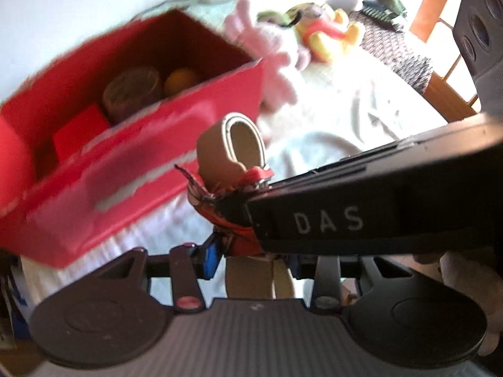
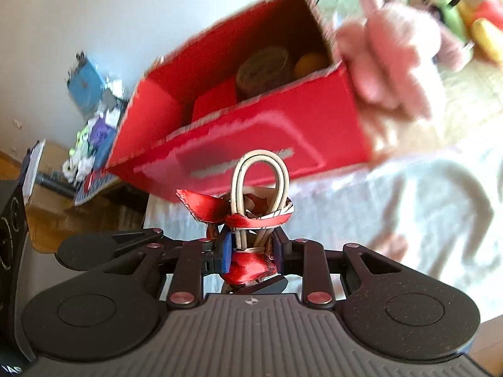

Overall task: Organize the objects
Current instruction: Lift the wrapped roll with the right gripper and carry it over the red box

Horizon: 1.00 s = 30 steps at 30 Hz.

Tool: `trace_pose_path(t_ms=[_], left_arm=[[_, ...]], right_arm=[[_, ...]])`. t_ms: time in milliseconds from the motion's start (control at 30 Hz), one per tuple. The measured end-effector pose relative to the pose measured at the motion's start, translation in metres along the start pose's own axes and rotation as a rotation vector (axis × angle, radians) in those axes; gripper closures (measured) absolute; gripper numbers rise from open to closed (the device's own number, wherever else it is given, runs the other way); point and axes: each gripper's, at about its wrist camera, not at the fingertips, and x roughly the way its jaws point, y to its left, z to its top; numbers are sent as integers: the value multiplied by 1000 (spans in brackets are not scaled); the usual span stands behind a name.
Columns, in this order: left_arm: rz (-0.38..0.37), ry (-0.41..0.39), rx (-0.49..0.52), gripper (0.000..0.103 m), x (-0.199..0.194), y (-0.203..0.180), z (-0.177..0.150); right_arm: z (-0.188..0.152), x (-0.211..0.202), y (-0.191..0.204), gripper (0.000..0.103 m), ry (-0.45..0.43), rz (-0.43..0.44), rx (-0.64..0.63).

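Note:
A tan leather strap loop (image 1: 242, 144) tied with a red patterned scarf (image 1: 220, 207) is held by both grippers at once. My left gripper (image 1: 248, 251) is shut on its lower end. My right gripper (image 2: 253, 251) is shut on the same bundle; the cream-edged loop (image 2: 261, 185) sticks up between its fingers, the red scarf (image 2: 248, 220) knotted round it. The right gripper's black body (image 1: 377, 210) crosses the left wrist view. An open red cardboard box (image 1: 132, 144) (image 2: 251, 138) lies just beyond, holding a round tin (image 1: 132, 91), an orange ball (image 1: 180, 80) and a red block (image 1: 80, 130).
A pink plush toy (image 1: 270, 53) (image 2: 386, 53) lies against the box's far end, with a yellow plush (image 1: 330, 31) and a green one (image 1: 276, 17) behind. All rest on a white cloth (image 1: 345, 116). A wooden chair (image 1: 440, 25) is far right. Clutter (image 2: 94, 132) sits left of the box.

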Motion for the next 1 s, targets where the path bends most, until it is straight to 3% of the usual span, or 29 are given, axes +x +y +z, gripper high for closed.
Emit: trace_pose_path(t_ms=[400, 733, 1000], left_arm=[[24, -148, 37, 64, -32, 4, 38], [115, -239, -37, 65, -57, 42, 61], [191, -278, -126, 65, -69, 93, 71]], right_arm=[[17, -49, 12, 75, -220, -14, -100], [49, -50, 37, 74, -284, 55, -191], [83, -19, 65, 74, -291, 149, -241]])
